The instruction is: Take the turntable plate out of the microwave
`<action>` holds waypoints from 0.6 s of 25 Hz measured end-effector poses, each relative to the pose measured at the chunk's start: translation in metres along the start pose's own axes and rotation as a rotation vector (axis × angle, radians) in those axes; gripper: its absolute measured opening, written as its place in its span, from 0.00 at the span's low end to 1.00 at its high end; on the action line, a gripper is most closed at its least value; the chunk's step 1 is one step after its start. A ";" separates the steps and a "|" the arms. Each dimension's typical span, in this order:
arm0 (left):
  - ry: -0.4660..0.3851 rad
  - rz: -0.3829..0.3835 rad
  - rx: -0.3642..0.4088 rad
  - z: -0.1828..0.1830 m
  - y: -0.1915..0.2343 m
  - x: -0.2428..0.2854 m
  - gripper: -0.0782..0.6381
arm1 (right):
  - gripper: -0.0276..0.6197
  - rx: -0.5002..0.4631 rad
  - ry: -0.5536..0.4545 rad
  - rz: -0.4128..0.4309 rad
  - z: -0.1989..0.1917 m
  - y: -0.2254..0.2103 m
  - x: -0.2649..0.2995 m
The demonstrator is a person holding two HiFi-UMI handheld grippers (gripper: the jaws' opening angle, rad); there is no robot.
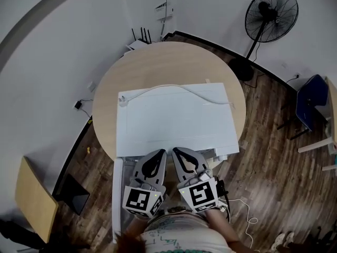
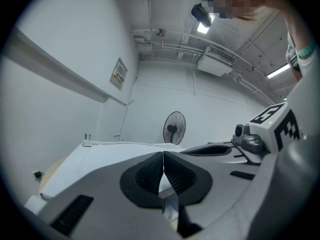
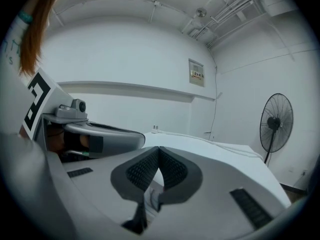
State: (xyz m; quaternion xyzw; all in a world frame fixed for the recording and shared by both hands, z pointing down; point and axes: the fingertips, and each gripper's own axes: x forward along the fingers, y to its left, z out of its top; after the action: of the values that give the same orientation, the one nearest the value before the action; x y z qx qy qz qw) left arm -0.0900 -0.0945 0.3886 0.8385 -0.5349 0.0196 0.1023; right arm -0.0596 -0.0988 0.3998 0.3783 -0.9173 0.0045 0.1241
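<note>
A white microwave (image 1: 176, 117) sits on a round wooden table (image 1: 158, 62); I look down on its top. Its door (image 1: 117, 194) seems to hang open at the lower left. The turntable plate is hidden inside, in none of the views. My left gripper (image 1: 162, 153) and right gripper (image 1: 176, 151) are side by side at the microwave's front edge, tips nearly touching each other. In the left gripper view the left gripper (image 2: 163, 154) is shut and empty. In the right gripper view the right gripper (image 3: 159, 148) is likewise shut with nothing in it.
A white cable (image 1: 174, 87) lies across the microwave's top. A black standing fan (image 1: 271, 15) is at the back right, a blue chair (image 1: 310, 101) at the right. A wooden board (image 1: 34, 199) and a dark panel (image 1: 73, 193) stand at the lower left.
</note>
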 end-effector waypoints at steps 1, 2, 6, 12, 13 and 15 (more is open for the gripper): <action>0.006 -0.004 -0.001 -0.003 0.000 0.000 0.13 | 0.03 0.002 0.005 -0.006 -0.002 0.000 0.000; 0.012 -0.011 0.000 -0.005 0.000 0.000 0.13 | 0.03 0.004 0.011 -0.010 -0.005 0.001 0.000; 0.039 -0.035 0.003 -0.018 -0.001 -0.001 0.13 | 0.03 0.013 0.033 -0.013 -0.016 0.004 -0.001; 0.102 -0.075 0.000 -0.046 -0.005 -0.003 0.13 | 0.03 0.048 0.081 0.019 -0.038 0.014 -0.005; 0.118 -0.079 -0.002 -0.053 -0.005 -0.003 0.13 | 0.03 0.053 0.099 0.021 -0.043 0.015 -0.005; 0.148 -0.080 -0.001 -0.066 -0.003 -0.004 0.13 | 0.03 0.068 0.130 0.019 -0.057 0.017 -0.005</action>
State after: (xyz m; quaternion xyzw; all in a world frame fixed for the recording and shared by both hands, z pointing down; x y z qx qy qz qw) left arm -0.0835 -0.0774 0.4520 0.8554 -0.4920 0.0768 0.1428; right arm -0.0552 -0.0777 0.4552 0.3726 -0.9101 0.0614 0.1703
